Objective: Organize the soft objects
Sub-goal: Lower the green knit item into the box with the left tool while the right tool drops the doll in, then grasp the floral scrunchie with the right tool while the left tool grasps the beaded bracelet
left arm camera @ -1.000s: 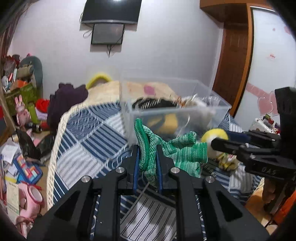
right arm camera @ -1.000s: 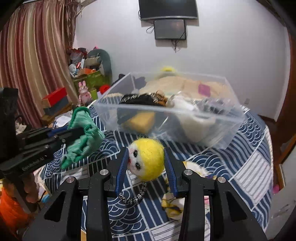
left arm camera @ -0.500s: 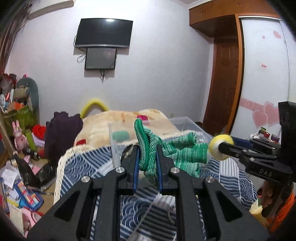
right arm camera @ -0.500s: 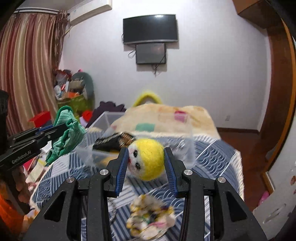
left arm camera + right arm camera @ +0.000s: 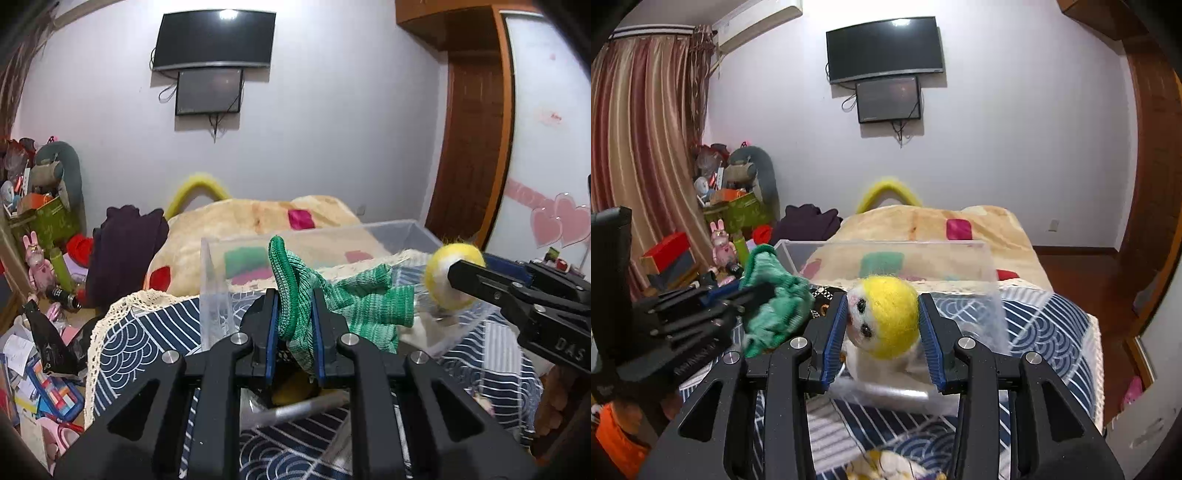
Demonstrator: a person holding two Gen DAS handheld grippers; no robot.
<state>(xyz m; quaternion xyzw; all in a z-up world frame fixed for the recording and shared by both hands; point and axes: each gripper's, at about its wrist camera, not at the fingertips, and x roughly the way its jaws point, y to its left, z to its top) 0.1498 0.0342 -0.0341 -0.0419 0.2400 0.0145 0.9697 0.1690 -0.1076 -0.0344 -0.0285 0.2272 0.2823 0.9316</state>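
My left gripper (image 5: 293,310) is shut on a green knitted glove (image 5: 332,302), whose fingers hang to the right over the clear plastic bin (image 5: 214,280). My right gripper (image 5: 882,321) is shut on a yellow felt doll head (image 5: 886,317) with a white face, held above the bin's near wall (image 5: 982,295). In the left wrist view the yellow head (image 5: 450,273) sits at the right in the other gripper. In the right wrist view the green glove (image 5: 775,306) sits at the left in the other gripper. Both held items hover over the bin.
The bin stands on a bed with a navy patterned cover (image 5: 1052,325). A beige blanket (image 5: 258,218) lies behind it, a dark purple garment (image 5: 125,243) to the left. A yellow-white soft item (image 5: 886,465) lies on the cover near me. Clutter fills the floor at left (image 5: 37,350).
Both grippers have moved forward and now hold the glove and the yellow head over the bin. The bin looks closer and lower in both views.
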